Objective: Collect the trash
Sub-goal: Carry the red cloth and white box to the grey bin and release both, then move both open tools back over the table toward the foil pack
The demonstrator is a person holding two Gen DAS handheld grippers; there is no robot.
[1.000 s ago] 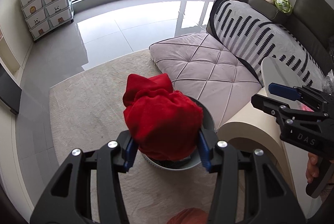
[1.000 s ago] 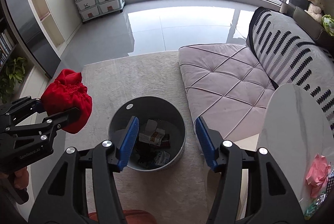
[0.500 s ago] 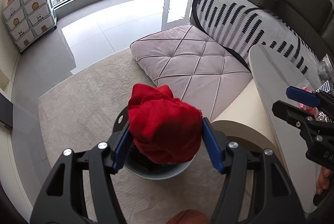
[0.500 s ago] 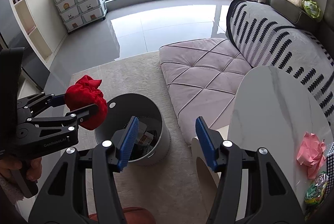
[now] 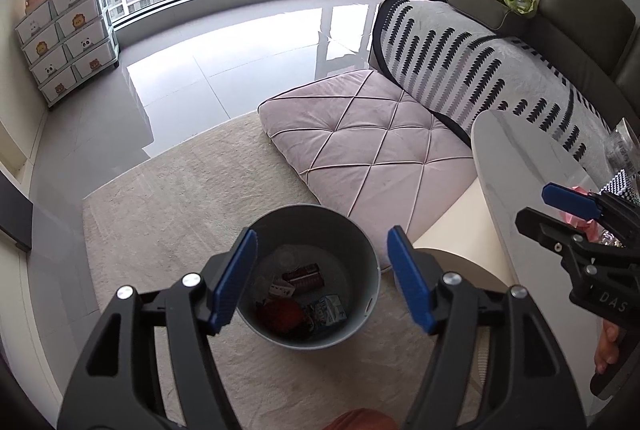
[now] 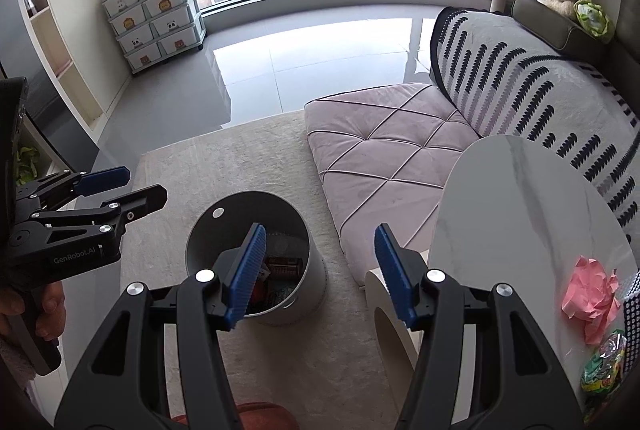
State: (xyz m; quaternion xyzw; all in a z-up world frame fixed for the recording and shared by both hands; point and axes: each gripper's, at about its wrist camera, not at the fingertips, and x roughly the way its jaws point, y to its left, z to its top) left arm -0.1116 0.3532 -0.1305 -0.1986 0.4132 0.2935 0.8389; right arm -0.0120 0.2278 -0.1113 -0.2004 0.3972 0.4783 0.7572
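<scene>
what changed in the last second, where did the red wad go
The left claw opened and let go of the red wad, which now lies in the grey bin among the other trash. The right claw stayed open and empty; the pink paper still lies on the white table.

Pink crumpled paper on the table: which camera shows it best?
Right wrist view: the pink crumpled paper lies in plain sight on the white table. The left wrist view catches only a sliver behind the right gripper.
</scene>
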